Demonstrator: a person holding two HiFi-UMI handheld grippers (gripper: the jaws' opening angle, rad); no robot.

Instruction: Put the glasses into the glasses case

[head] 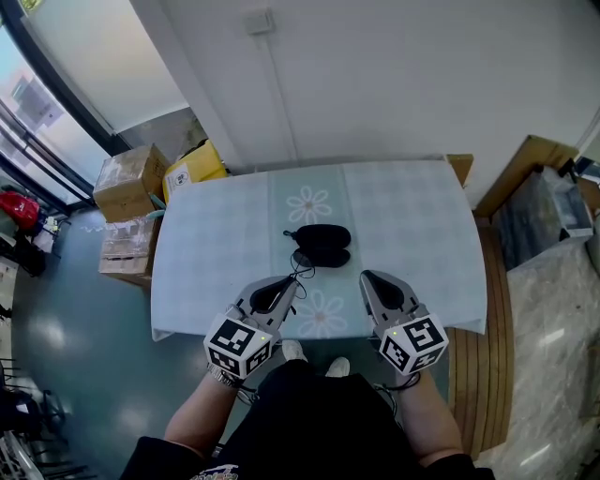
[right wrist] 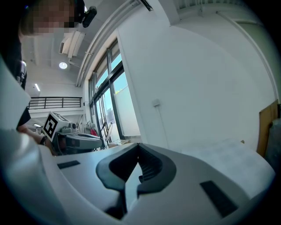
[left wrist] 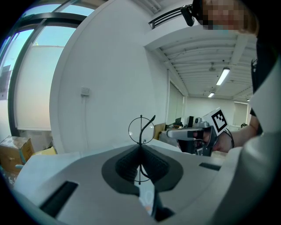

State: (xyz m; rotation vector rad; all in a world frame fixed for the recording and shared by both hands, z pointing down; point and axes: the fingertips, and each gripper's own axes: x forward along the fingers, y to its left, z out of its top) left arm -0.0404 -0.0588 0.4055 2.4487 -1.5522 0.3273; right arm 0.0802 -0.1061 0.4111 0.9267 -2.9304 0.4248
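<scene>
Only its own view shows left claw seemingly pinching glasses.

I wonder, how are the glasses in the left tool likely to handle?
Probably fragile: the glasses have a thin wire frame. Likely light, and apt to pivot, since the left tool pinches only that wire.

We look down on a table under a pale checked cloth with flower prints, set against a plain white wall that carries a small switch plate. To its left, cardboard boxes are stacked on a glossy grey-green floor beside dark-framed windows bright with daylight, and to its right we see wooden slats. From the left gripper view we also make out strip lights on a white ceiling.
</scene>
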